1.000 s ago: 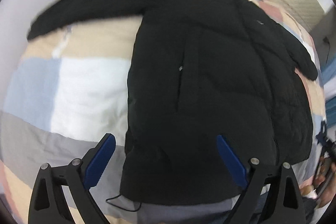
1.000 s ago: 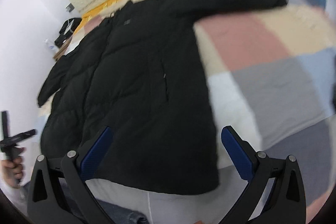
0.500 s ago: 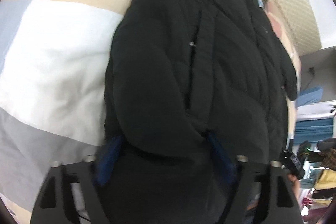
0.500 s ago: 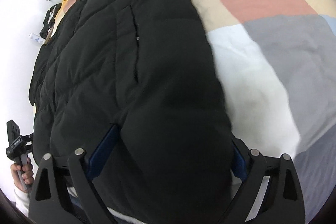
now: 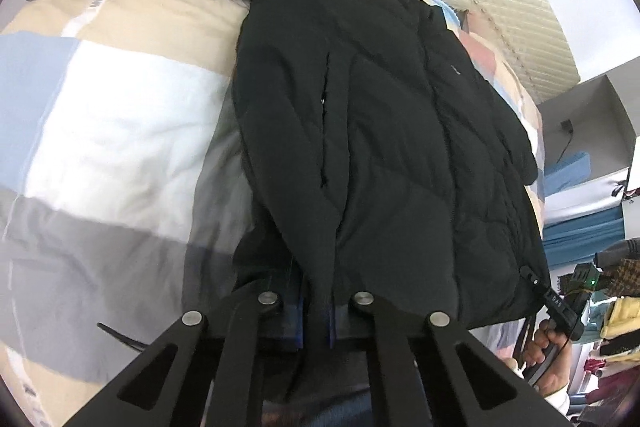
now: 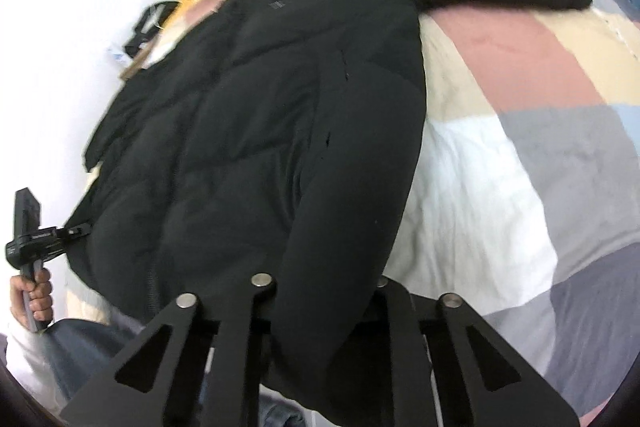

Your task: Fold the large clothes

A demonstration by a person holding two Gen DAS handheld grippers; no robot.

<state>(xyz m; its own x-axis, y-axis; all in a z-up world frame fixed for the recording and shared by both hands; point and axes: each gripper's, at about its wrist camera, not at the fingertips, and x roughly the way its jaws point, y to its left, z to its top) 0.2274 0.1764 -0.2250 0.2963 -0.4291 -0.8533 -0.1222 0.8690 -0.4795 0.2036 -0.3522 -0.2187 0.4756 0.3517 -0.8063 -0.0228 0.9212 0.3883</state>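
Black jacket [image 5: 392,131]: spread front-up on the patchwork quilt [image 5: 112,115], one sleeve stretched out sideways
Your left gripper [image 5: 316,315]: jaws just closed, blue pads pinching a fold of the hem at the near left corner
Your right gripper [image 6: 320,307]: jaws just closed, clamped on the hem at the near right corner, pads hidden under fabric
Hem: bunched and lifted at both grips
Quilt: beige, white, grey, pink and blue blocks
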